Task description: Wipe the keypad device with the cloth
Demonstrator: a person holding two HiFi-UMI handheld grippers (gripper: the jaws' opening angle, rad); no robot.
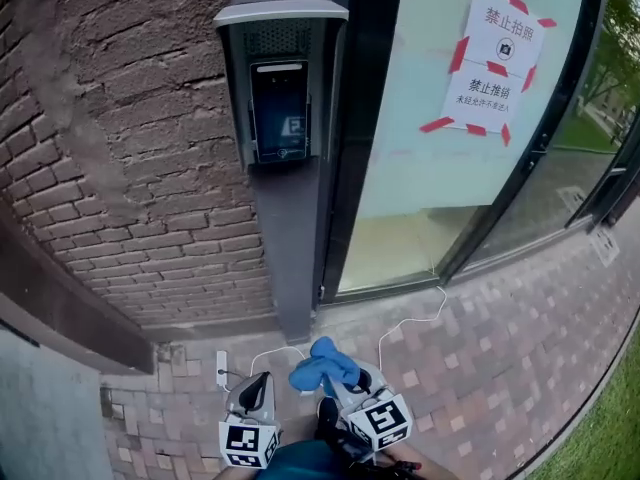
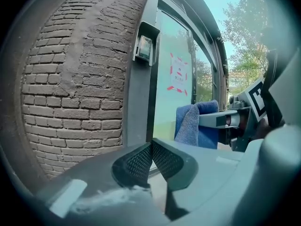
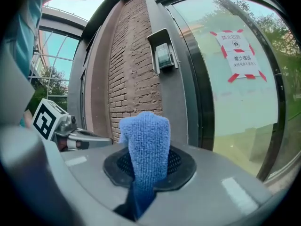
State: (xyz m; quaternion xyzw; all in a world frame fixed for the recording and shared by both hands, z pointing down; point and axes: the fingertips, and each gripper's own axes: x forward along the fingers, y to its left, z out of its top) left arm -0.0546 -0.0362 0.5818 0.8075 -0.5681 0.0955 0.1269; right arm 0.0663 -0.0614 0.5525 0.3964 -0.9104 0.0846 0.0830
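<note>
Cloth [image 3: 146,140] sits clamped in my right tongs [image 3: 148,166]; my left tongs [image 2: 151,149] are pressed together on nothing. Keypad device [image 1: 279,108] hangs on the pillar [image 1: 290,238] at twelve o'clock, well apart from both.

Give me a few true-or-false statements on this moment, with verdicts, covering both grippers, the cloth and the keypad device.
1. The right gripper is shut on the blue cloth. True.
2. The left gripper holds a second cloth. False: its jaws are together with nothing between them.
3. The cloth is pressed against the keypad device. False: the cloth is held low, well apart from the device, which sits higher up on the grey pillar.
4. A paper notice is stuck to the glass with red tape. True.
</note>
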